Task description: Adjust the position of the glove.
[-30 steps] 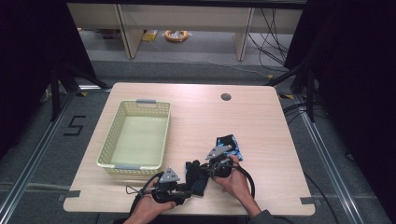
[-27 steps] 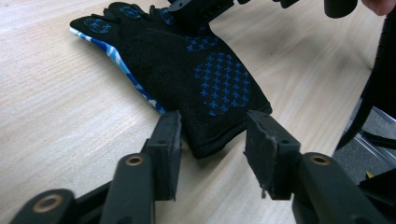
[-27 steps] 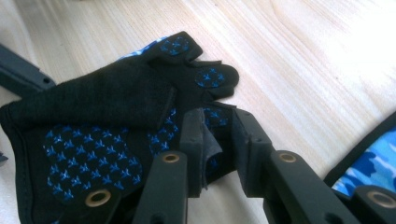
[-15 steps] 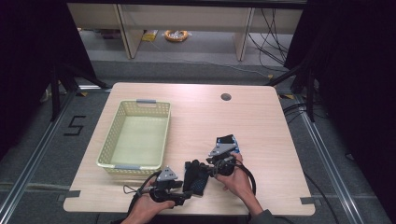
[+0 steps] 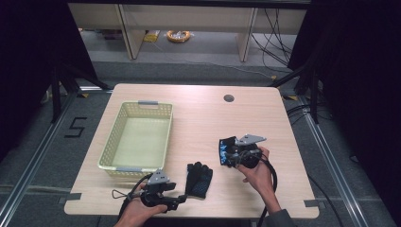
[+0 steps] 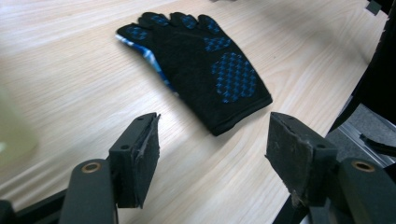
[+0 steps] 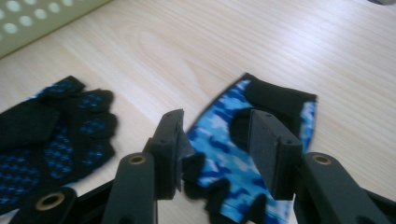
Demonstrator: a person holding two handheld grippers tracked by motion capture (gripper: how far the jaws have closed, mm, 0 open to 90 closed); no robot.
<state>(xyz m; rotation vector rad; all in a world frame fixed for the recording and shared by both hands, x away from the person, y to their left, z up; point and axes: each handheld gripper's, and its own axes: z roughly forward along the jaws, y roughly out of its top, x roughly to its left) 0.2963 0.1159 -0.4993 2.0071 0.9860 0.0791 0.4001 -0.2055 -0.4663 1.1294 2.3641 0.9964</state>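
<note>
A black glove (image 5: 198, 178) with blue grip dots lies flat near the table's front edge. In the left gripper view the black glove (image 6: 205, 60) rests just beyond my left gripper (image 6: 215, 123), whose jaws have just been opening and hold nothing. In the high view my left gripper (image 5: 182, 200) sits at the glove's cuff. A blue camouflage glove (image 7: 224, 126) lies under and between the jaws of my right gripper (image 7: 217, 119). These jaws have just been opening too, and the pads stand off the fabric. From above, my right gripper (image 5: 226, 153) is over that glove (image 5: 222, 150).
A pale yellow-green mesh basket (image 5: 130, 169) stands at the left of the table, and its wall (image 7: 46, 14) shows in the right gripper view. A round cable hole (image 5: 229, 98) is at the back. The table's front edge runs just behind the left hand.
Both grippers' jaws have spread apart. The right hand has moved right and away from the black glove. The left gripper has backed off a little, leaving the black glove flat on the table.
</note>
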